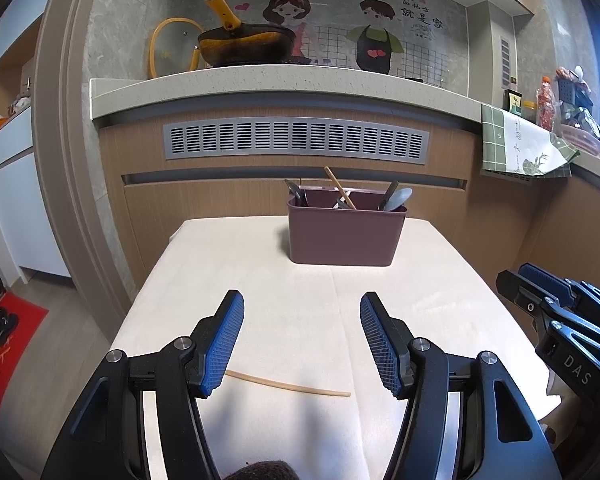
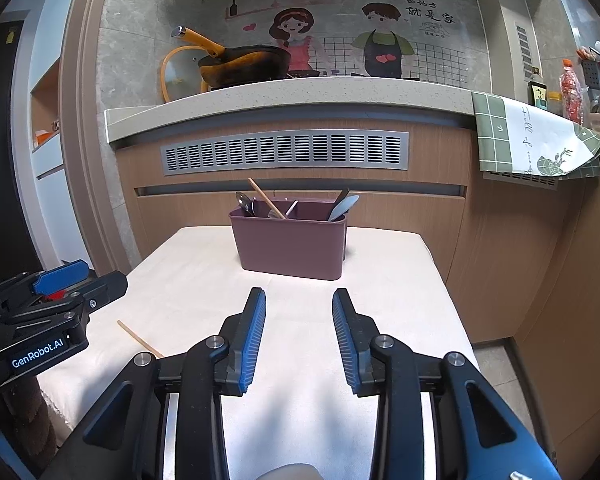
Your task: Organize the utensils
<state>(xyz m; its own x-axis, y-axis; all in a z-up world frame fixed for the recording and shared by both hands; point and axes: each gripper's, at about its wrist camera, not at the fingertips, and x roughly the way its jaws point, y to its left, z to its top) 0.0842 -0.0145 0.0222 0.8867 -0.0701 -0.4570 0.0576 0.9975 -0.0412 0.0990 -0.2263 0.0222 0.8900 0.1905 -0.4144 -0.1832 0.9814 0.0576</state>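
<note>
From my left wrist camera, a mauve utensil caddy [image 1: 346,236] stands at the far end of the cream-covered table [image 1: 227,264], holding a wooden chopstick [image 1: 340,193] that leans left, a pale spoon [image 1: 398,199] at the right, and dark-handled utensils at the left. My left gripper [image 1: 302,340] hangs wide apart, nothing between its blue pads, above a single thin, pale chopstick [image 1: 287,385] lying flat on the near cloth. My right gripper [image 1: 540,292] shows at the right edge. From my right wrist camera, the same caddy [image 2: 287,248] sits ahead; my right gripper [image 2: 299,336] stands parted and empty, the loose chopstick [image 2: 139,339] lying to its left, near my left gripper [image 2: 75,284].
</note>
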